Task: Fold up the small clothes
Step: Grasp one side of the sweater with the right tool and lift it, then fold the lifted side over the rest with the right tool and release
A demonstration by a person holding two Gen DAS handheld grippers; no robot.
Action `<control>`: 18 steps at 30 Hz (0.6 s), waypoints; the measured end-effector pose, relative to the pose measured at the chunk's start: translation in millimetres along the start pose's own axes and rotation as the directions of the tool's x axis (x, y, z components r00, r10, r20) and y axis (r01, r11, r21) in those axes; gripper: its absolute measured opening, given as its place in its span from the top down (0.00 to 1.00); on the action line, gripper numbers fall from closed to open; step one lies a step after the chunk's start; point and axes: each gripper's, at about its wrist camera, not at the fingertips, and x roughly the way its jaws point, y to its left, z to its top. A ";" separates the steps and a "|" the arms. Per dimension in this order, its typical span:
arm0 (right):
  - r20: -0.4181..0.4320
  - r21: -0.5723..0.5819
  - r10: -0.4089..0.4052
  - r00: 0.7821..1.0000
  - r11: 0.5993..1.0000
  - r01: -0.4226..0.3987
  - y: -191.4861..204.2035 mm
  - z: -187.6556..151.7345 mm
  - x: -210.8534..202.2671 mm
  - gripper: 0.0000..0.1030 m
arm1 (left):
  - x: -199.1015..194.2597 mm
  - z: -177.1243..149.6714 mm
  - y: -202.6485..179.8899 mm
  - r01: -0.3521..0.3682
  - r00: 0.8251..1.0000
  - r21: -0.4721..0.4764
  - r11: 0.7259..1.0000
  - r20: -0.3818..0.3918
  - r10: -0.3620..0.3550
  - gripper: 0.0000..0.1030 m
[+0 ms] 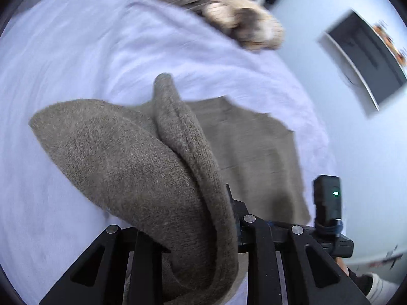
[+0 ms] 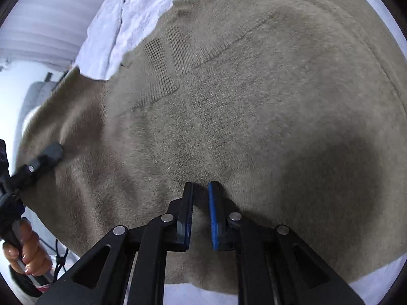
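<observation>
A taupe knit sweater (image 2: 254,101) lies spread on a white bedsheet (image 2: 132,12). In the left wrist view, a part of the sweater (image 1: 142,167) is lifted and draped over my left gripper (image 1: 203,228), which is shut on the fabric; its fingers are mostly hidden under the knit. In the right wrist view my right gripper (image 2: 200,190) hovers just over the sweater's middle with a narrow gap between its blue pads (image 2: 215,216), holding nothing. The left gripper (image 2: 51,152) also shows at the far left of that view, pinching the sweater's edge.
A fuzzy beige and brown item (image 1: 241,17) lies at the far side of the white sheet (image 1: 76,50). A dark framed object (image 1: 366,58) shows on the pale floor beyond the bed. A hand (image 2: 28,251) grips the left tool's handle.
</observation>
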 end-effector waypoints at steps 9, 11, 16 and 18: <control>0.217 0.289 0.124 0.968 0.939 -0.185 -87.7 -2.5 -79.2 0.65 | 81.5 38.6 -124.7 0.125 0.990 0.192 0.973 -0.086 -0.111 0.71; 0.213 0.346 0.198 0.957 0.900 -0.264 -105.7 -5.9 -69.7 0.58 | 94.8 34.7 -133.0 0.112 0.989 0.194 0.975 -0.115 -0.090 0.52; 0.297 0.434 0.299 0.907 0.804 -0.407 -124.0 -12.5 -62.7 0.48 | 62.7 26.5 -125.3 0.144 0.989 0.215 0.966 -0.054 -0.136 0.25; 0.334 0.461 0.328 0.884 0.761 -0.457 -137.1 -16.1 -68.5 0.41 | 45.1 20.3 -115.3 0.123 0.992 0.227 0.966 -0.022 -0.121 0.25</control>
